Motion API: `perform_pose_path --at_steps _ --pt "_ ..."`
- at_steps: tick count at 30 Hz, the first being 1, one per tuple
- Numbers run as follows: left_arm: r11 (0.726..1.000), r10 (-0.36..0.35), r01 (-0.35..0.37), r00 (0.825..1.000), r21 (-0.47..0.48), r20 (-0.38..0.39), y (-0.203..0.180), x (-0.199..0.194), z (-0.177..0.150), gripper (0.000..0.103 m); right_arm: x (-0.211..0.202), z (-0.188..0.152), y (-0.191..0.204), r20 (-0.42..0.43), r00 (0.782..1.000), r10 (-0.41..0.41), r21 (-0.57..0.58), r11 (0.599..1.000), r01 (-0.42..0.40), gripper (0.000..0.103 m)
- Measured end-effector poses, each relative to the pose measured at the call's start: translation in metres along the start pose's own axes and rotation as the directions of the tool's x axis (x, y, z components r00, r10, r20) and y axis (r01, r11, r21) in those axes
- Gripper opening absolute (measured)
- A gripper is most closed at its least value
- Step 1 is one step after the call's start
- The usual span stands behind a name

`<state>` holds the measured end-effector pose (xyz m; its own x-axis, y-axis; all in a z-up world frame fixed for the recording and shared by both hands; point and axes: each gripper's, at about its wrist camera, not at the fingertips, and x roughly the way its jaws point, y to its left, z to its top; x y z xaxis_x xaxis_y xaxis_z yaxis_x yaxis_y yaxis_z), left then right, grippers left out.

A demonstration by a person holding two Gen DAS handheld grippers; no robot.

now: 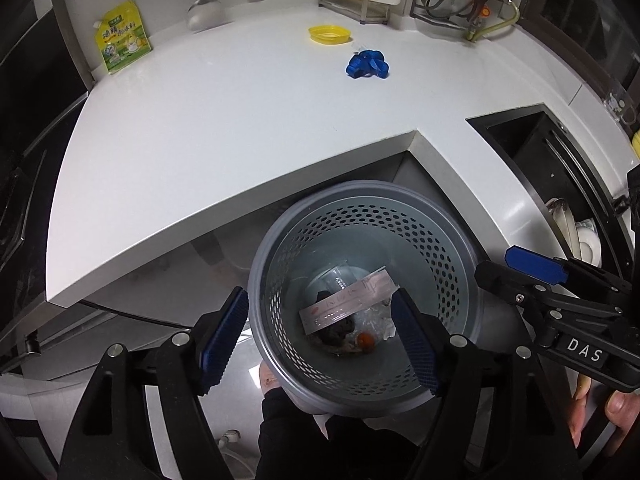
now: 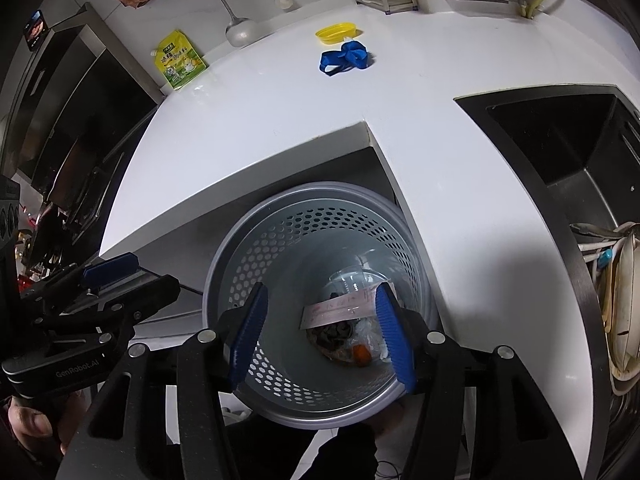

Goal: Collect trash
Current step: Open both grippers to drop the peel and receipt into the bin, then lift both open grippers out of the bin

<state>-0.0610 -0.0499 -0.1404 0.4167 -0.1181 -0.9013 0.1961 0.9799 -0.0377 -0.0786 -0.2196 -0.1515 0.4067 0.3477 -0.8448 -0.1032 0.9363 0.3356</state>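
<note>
Trash bin (image 2: 320,408) below right gripper (image 2: 320,332) (jaws apart)

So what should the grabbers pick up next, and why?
Probably the right gripper should reach for the blue ribbon on the counter. Both grippers are open and empty above the bin, which already holds trash, while the ribbon and yellow lid remain out.

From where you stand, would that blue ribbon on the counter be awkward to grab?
Probably a bit. The blue ribbon lies in loose, crumpled loops on the counter, so it looks floppy and would likely droop or trail from a gripper. It seems thin and light, so a push might just slide it. It is flat, so it is unlikely to roll.
</note>
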Motion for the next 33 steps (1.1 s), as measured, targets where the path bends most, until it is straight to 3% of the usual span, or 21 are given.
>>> perform_pose_path --at_steps 14,19,33 --pt "1.0 0.015 -0.014 0.998 -0.016 0.055 0.019 -0.016 0.014 0.077 -0.004 0.012 0.01 0.023 1.0 -0.006 -0.013 1.0 0.006 0.055" --pt "1.0 0.018 -0.017 0.997 -0.019 0.071 0.027 -0.02 0.023 0.084 -0.007 0.018 0.011 0.04 0.999 -0.014 -0.004 1.0 0.014 0.056" --pt "1.0 0.0 -0.003 0.993 0.024 0.119 0.053 -0.019 0.061 0.089 -0.002 0.045 0.015 0.086 0.993 -0.079 0.062 0.995 0.074 0.058"
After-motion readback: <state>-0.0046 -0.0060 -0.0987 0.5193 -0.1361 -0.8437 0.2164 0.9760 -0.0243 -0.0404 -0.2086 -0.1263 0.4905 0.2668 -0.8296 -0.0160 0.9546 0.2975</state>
